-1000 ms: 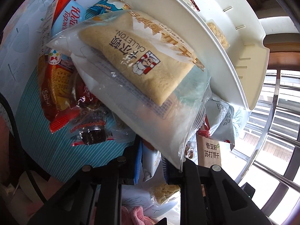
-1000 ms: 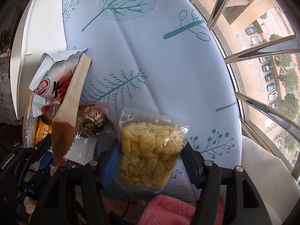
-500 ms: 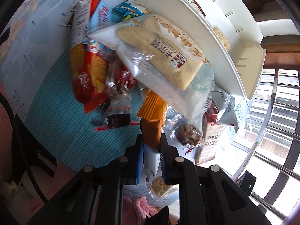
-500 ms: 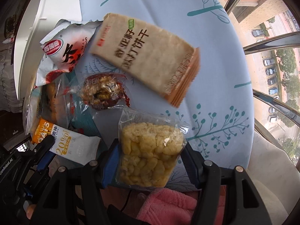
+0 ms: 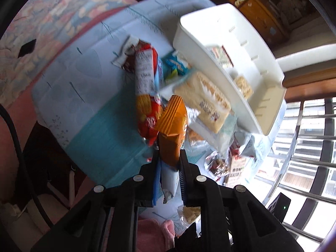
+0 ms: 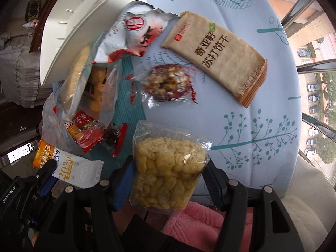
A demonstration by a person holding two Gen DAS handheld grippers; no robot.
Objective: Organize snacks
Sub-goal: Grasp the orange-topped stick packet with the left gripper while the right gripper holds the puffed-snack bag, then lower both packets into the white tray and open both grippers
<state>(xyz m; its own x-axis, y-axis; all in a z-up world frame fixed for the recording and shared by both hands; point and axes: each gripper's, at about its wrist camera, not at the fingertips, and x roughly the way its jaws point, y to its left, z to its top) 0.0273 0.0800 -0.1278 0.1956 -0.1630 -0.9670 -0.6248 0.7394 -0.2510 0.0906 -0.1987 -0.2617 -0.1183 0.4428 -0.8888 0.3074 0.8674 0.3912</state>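
A home, upstairs: a round desk (image 6: 241,31) under a leaf-print cloth stands beside a barred window (image 5: 304,147) overlooking parked cars (image 6: 313,96). A wooden cabinet (image 5: 241,0) stands far behind; floral bedding (image 5: 52,21) lies left.

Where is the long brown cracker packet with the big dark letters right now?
In the right wrist view, the long brown cracker packet lies flat on the leaf-print tablecloth, toward the upper right, just right of the clear red-edged nut-cluster wrapper.
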